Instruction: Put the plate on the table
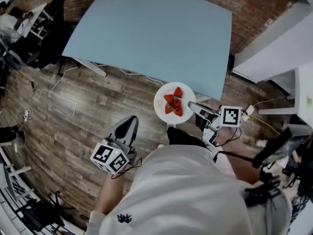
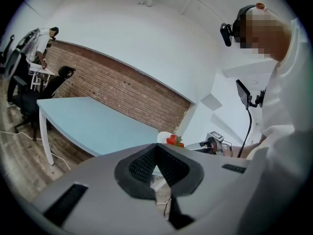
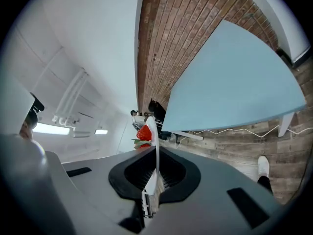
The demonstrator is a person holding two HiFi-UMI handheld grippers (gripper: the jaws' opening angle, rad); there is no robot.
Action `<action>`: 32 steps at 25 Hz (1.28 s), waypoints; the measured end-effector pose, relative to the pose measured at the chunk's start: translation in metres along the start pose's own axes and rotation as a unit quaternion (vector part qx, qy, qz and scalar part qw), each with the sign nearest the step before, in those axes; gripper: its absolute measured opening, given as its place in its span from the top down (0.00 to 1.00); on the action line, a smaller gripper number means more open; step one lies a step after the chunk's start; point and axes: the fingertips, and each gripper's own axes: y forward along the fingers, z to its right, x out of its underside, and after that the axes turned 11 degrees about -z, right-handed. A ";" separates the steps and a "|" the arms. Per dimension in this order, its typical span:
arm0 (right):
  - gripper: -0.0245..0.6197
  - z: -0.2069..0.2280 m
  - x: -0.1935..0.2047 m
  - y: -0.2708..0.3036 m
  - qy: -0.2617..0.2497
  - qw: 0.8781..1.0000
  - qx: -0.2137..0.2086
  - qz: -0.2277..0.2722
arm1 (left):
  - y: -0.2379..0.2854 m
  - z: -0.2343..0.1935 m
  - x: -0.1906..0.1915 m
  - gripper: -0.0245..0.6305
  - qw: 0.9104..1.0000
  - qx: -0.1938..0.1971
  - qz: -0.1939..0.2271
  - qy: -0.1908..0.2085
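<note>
A white plate (image 1: 163,112) with several strawberries (image 1: 174,103) hangs over the wooden floor, just short of the near edge of the light blue table (image 1: 151,33). My right gripper (image 1: 191,106) is shut on the plate's right rim. In the right gripper view the plate (image 3: 155,143) runs edge-on between the jaws of that gripper (image 3: 156,155), a strawberry (image 3: 144,132) beside it. My left gripper (image 1: 129,125) is lower left of the plate, shut and holding nothing. The left gripper view looks past that gripper (image 2: 156,149) to the plate (image 2: 164,136) and the table (image 2: 93,121).
A brick wall (image 1: 254,4) runs behind the table. Black office chairs (image 1: 46,38) and a white desk (image 1: 29,21) stand at the far left. White furniture (image 1: 279,43) stands at the right. Cables (image 1: 44,92) lie on the floor, and black gear (image 1: 274,170) sits low right.
</note>
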 end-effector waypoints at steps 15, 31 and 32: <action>0.94 0.047 -0.164 0.069 -0.004 1.000 -0.001 -0.022 | 0.087 -0.080 -0.125 0.96 0.999 -0.017 0.023 0.022; 0.94 0.127 -0.322 0.177 0.120 0.985 0.045 0.113 | 0.162 -0.204 -0.234 0.96 0.993 0.088 -0.028 0.067; 0.94 0.134 -0.331 0.183 0.127 0.983 0.047 0.121 | 0.165 -0.211 -0.239 0.96 0.993 0.092 -0.032 0.069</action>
